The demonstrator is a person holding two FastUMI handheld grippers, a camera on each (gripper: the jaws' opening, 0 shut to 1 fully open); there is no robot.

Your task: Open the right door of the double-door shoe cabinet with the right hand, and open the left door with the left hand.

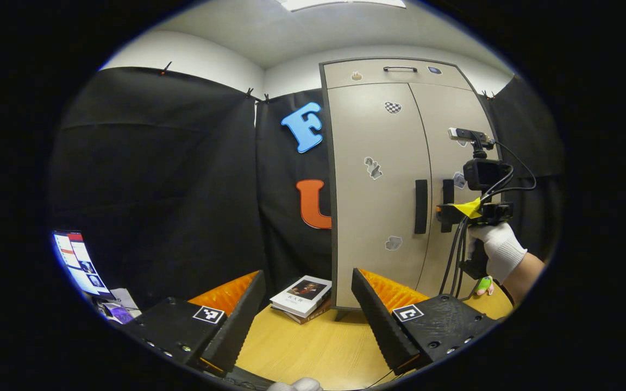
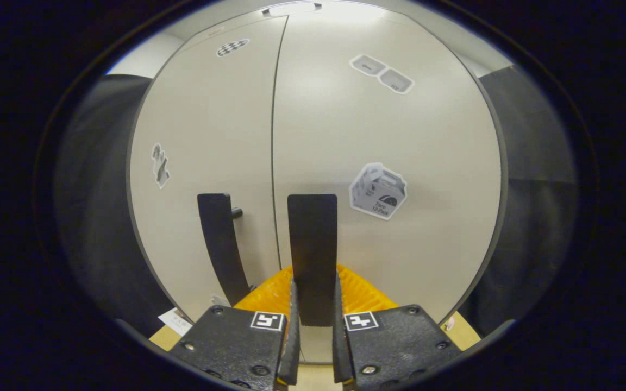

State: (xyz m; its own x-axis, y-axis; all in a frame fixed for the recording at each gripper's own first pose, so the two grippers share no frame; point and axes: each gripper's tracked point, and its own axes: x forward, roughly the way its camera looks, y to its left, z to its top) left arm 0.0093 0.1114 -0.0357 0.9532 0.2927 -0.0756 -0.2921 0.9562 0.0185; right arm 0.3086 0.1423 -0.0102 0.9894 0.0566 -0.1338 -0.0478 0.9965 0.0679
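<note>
Left gripper view: wooden table (book lying flat), black-draped booth.

No word or number can be read with certainty. In the right gripper view, the grey-and-white box-shaped sticker right of centre, just beside the black bar handle of the right door, carries small dark print too fine to make out. The white double-panel sticker at upper right bears tiny marks, also illegible. At the bottom, square black-and-white coded tags sit on the black textured housings: patterns, not letters. In the left gripper view, the white softcover book at lower centre has an unreadable title, and the lit screen at lower left is blurred.
</note>
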